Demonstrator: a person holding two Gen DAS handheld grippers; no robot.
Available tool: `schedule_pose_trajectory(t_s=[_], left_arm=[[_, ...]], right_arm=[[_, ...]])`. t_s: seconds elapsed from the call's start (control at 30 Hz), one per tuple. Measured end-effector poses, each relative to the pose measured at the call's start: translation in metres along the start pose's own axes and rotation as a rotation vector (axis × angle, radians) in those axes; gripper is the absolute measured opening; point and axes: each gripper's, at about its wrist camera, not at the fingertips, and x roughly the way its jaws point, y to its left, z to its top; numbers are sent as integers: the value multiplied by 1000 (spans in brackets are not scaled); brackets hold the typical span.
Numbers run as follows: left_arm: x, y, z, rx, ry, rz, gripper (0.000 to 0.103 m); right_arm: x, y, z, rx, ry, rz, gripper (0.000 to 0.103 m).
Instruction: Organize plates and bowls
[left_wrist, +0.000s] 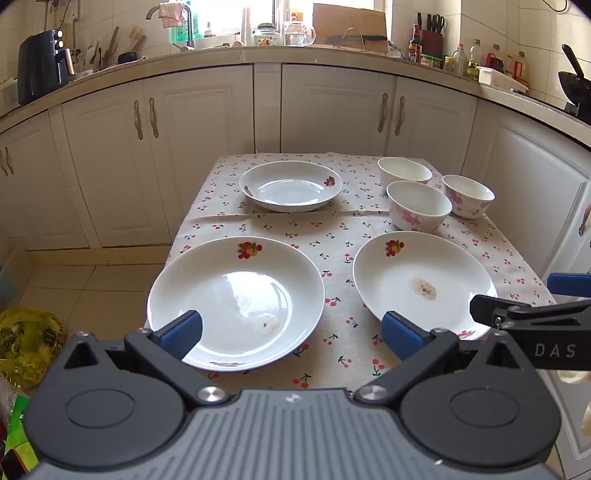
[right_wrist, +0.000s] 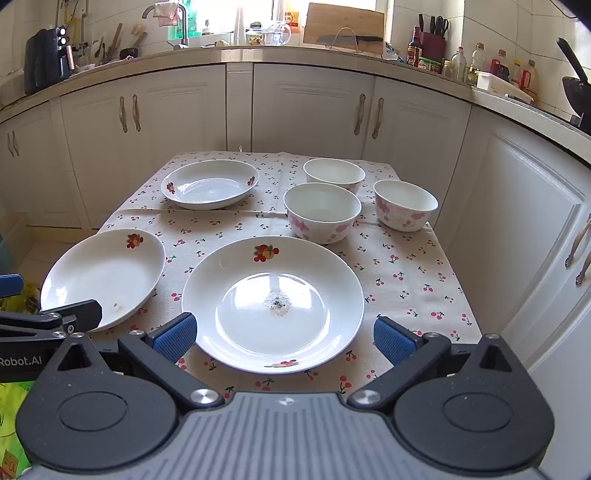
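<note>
I see a small tabletop (right_wrist: 406, 280) covered by a cherry-print cloth (right_wrist: 229, 225). On the cloth sit two white plates at the near edge, the left plate (left_wrist: 236, 295) and the right plate (right_wrist: 273, 302), a third plate (right_wrist: 209, 183) further back, and three flowered bowls (right_wrist: 322, 212) clustered at the far right.

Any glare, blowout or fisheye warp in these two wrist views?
Left wrist: window blown out, its glare on the near left plate; counter edge bows from fisheye. Right wrist: same blown window, a bright reflection in the centre plate; corners vignetted black. Both sharp, no motion blur.
</note>
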Motion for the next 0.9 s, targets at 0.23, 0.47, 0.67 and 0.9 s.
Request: schedule_pose_trajectory(t_s=[0.23, 0.47, 0.67, 0.9], left_arm=[[2, -3, -1, 2, -2, 2, 102], [0, -5, 1, -1, -4, -2, 102], [-2, -6, 2, -1, -7, -5, 102], [-6, -1, 3, 2, -9, -15, 102]], right_arm=[[-1, 0, 1, -2, 1, -1, 103], [-2, 0, 1, -1, -1, -1, 103], [-3, -4, 1, -2, -1, 0, 103], [0, -1, 2, -4, -3, -1, 103]])
